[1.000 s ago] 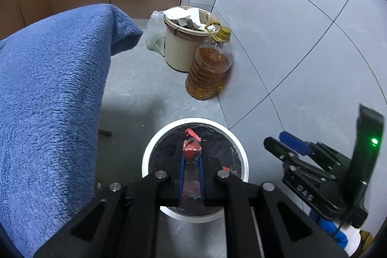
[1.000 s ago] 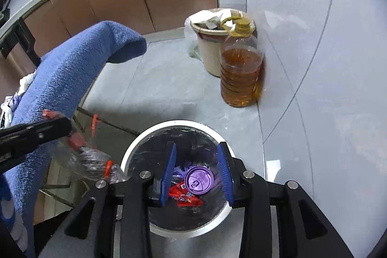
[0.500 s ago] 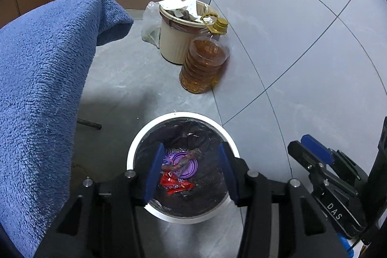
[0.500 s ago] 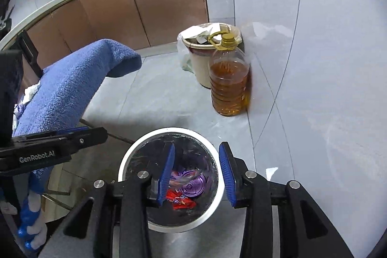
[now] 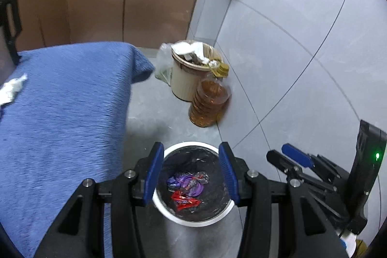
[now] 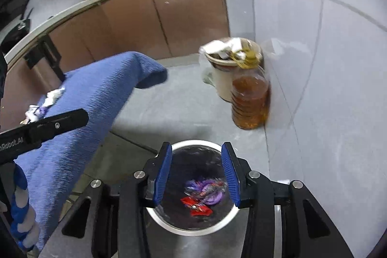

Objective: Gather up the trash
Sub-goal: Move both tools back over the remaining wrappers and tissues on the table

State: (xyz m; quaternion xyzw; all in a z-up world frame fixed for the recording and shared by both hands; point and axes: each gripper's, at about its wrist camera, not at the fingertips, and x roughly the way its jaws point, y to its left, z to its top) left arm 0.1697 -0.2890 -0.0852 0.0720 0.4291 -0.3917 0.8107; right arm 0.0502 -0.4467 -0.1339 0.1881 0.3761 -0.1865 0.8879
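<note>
A white-rimmed bin point(image 5: 193, 223) with a black liner stands on the floor below both grippers. In it lie a purple lid point(image 5: 191, 185), a red wrapper point(image 5: 185, 201) and a clear plastic wrapper point(image 5: 199, 177). My left gripper point(image 5: 191, 160) hangs open above the bin with nothing between its blue pads. My right gripper point(image 6: 197, 160) also hangs over the bin point(image 6: 191, 231); its jaws are opening and hold nothing. It also shows at the right edge of the left wrist view. A crumpled white tissue point(image 6: 54, 96) lies on the blue towel point(image 5: 60, 113).
A beige bin point(image 5: 186, 81) stuffed with paper and an amber oil bottle point(image 5: 208, 103) stand by the grey tiled wall. Brown cabinets point(image 5: 96, 4) run along the back. The towel-covered surface fills the left side, and a sliver of grey floor separates it from the bin.
My left gripper opened and let the clear wrapper with the red bit fall into the bin. Both grippers rose, so the bin looks smaller and more of the cabinets shows.
</note>
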